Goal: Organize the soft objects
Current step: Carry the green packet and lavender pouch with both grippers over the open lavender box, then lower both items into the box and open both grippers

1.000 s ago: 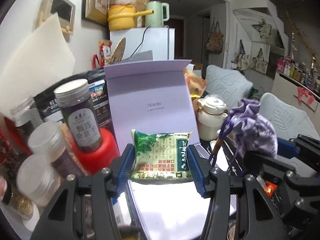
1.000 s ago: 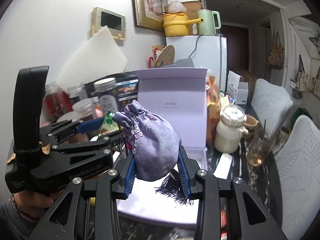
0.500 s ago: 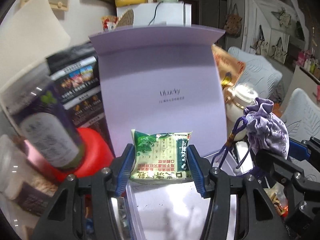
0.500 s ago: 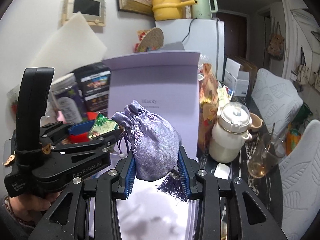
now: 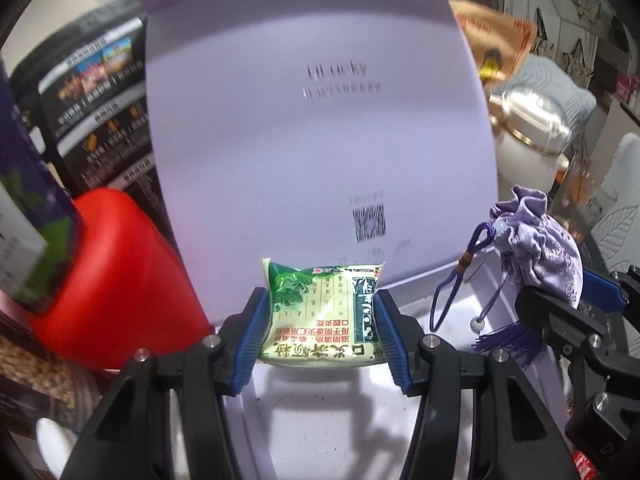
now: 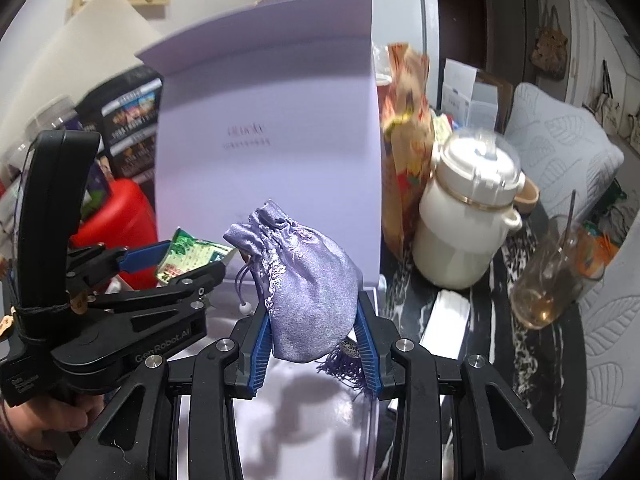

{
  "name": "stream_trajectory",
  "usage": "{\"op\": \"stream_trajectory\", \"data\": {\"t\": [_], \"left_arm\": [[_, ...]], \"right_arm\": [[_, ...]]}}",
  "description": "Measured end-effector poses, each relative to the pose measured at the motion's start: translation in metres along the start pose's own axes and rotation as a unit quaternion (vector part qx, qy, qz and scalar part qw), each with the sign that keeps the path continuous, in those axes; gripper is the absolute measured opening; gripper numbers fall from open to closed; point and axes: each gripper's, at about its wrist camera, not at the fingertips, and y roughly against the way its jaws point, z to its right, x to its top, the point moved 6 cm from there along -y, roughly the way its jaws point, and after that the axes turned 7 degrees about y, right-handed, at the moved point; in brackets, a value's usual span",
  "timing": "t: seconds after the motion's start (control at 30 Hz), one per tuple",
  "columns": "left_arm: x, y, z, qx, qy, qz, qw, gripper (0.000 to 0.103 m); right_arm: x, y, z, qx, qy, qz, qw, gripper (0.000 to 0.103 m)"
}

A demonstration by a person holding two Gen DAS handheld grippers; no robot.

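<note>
My left gripper [image 5: 322, 334] is shut on a green and white snack packet [image 5: 322, 320], held just above the floor of an open lilac box [image 5: 320, 420]. The box's raised lid [image 5: 316, 120] stands right behind the packet. My right gripper [image 6: 314, 340] is shut on a purple drawstring pouch [image 6: 308, 284] with a tassel hanging below, also over the box floor [image 6: 304, 420]. In the right wrist view the left gripper [image 6: 180, 268] and its packet [image 6: 188, 256] sit just left of the pouch. The left wrist view shows the pouch [image 5: 540, 256] at right.
A red container [image 5: 116, 280] and dark printed packages [image 5: 100, 112] crowd the box's left side. To its right stand a white lidded pot [image 6: 468, 220], an orange snack bag [image 6: 408, 140] and a glass with liquid [image 6: 552, 280] on the dark table. A hand [image 6: 52, 420] holds the left gripper.
Both grippers have sunk and moved forward toward the box, tilting further down, so the lid now fills the views. Each keeps its grip on its object.
</note>
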Motion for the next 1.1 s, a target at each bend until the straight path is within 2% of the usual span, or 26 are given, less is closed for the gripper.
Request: {"op": "stream_trajectory", "data": {"t": [0.43, 0.57, 0.67, 0.77, 1.0, 1.1], "left_arm": [[-0.024, -0.031, 0.015, 0.026, -0.023, -0.021, 0.9992, 0.053], [-0.032, -0.044, 0.019, 0.033, -0.017, -0.042, 0.9984, 0.053], [-0.030, -0.047, 0.016, 0.017, -0.005, -0.038, 0.9991, 0.053], [-0.029, -0.050, 0.016, 0.005, -0.014, -0.040, 0.9991, 0.053], [-0.034, -0.053, 0.012, 0.008, -0.006, -0.054, 0.9985, 0.053], [-0.031, -0.047, 0.004, 0.008, -0.011, -0.046, 0.9989, 0.053]], "right_arm": [[-0.027, -0.041, 0.013, -0.003, -0.011, -0.046, 0.999, 0.038], [-0.033, -0.045, 0.014, -0.010, -0.004, -0.056, 0.998, 0.038], [-0.036, -0.047, 0.014, -0.013, -0.005, -0.060, 0.998, 0.038], [-0.037, -0.048, 0.015, -0.009, -0.010, -0.060, 0.998, 0.039], [-0.034, -0.050, 0.013, -0.008, -0.012, -0.063, 0.998, 0.051], [-0.032, -0.044, 0.012, -0.012, -0.010, -0.059, 0.998, 0.051]]}}
